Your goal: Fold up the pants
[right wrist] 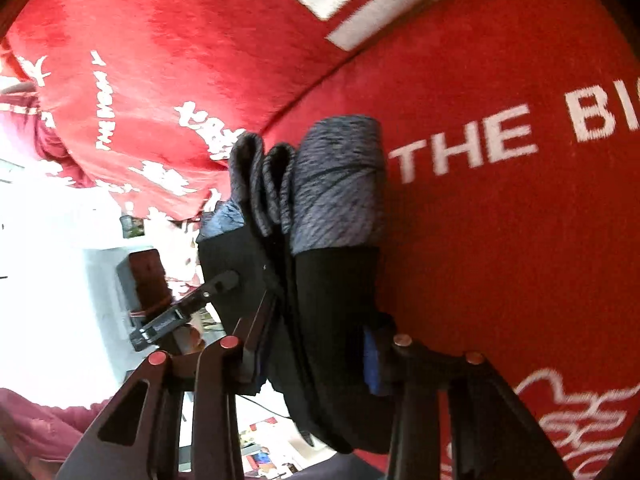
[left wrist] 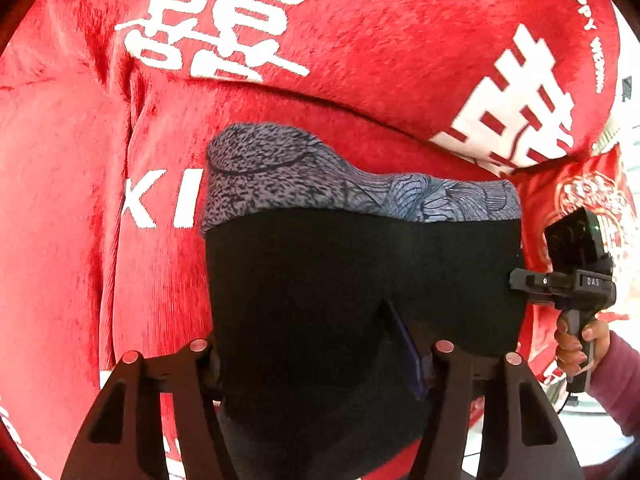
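The pants (left wrist: 360,280) are folded into a thick black bundle with a grey patterned waistband (left wrist: 320,176) along its far edge. In the left wrist view the long axis runs from nine to three o'clock, with the waistband towards twelve; in the right wrist view the bundle (right wrist: 332,300) stands on edge, its stacked layers running from six up to twelve, waistband (right wrist: 336,188) at the top.

The left hand-held gripper (left wrist: 320,364) is closed on the near edge of the bundle, black cloth filling the gap between its fingers. The right hand-held gripper (right wrist: 316,344) clamps the bundle's end, with the folded layers pinched between the blue pads (right wrist: 372,368); seen from the left camera it (left wrist: 520,280) meets the cloth at three o'clock, gripped by a hand (left wrist: 576,344) in a mauve sleeve (left wrist: 616,380).

Beneath lies a red plush sofa cover (left wrist: 100,240) printed with white characters and lettering (a cushion (left wrist: 400,40) rises behind). At nine o'clock in the right view the room is bright and washed out.
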